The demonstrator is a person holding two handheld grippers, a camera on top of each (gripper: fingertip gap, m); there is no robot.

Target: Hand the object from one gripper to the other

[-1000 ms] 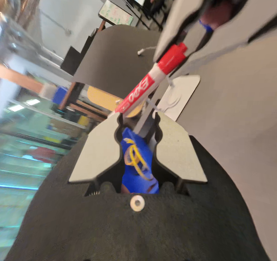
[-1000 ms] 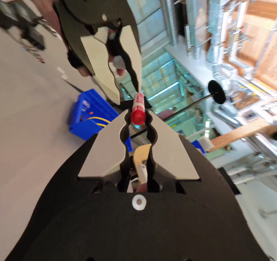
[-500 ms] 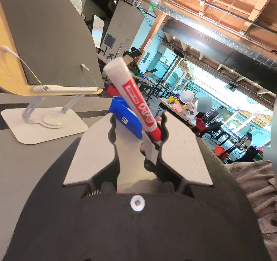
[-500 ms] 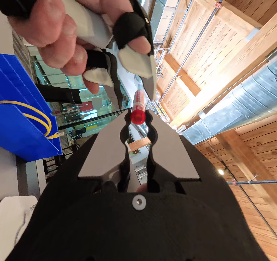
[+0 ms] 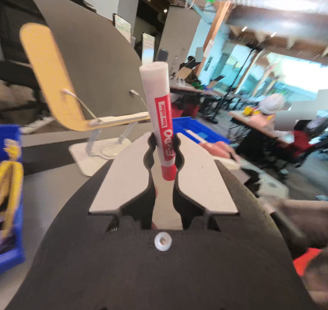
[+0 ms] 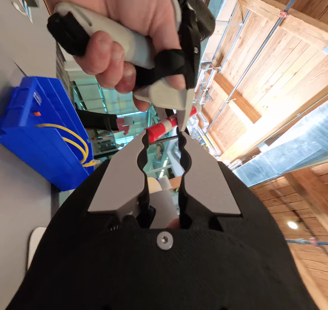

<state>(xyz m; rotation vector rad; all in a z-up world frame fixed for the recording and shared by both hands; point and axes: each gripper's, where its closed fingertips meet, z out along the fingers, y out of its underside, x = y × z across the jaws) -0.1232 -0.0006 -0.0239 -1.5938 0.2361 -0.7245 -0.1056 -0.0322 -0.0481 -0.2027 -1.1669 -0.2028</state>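
A red-and-white marker (image 5: 158, 106) stands upright between the fingers of my left gripper (image 5: 164, 136), red cap down, white end up. The left gripper is shut on its barrel. In the right wrist view the marker (image 6: 159, 127) lies crosswise just past the tips of my right gripper (image 6: 163, 132). The right gripper is open with a clear gap, and the red cap sits close to its left fingertip. A hand (image 6: 133, 26) holds the left gripper, whose fingers (image 6: 177, 106) clamp the marker from above.
A blue bin (image 6: 40, 127) with a yellow cable sits on the grey table (image 5: 53, 186). Another blue bin (image 5: 195, 129) lies behind the marker. A yellow board on a white-based stand (image 5: 99, 152) stands at the back left. People sit at tables far right. Some 5 cm of space lies between my two pairs of fingers.
The right gripper, shut on the red cap before, has opened and let go. The left gripper, open around the marker before, has shut on it and now holds it upright.
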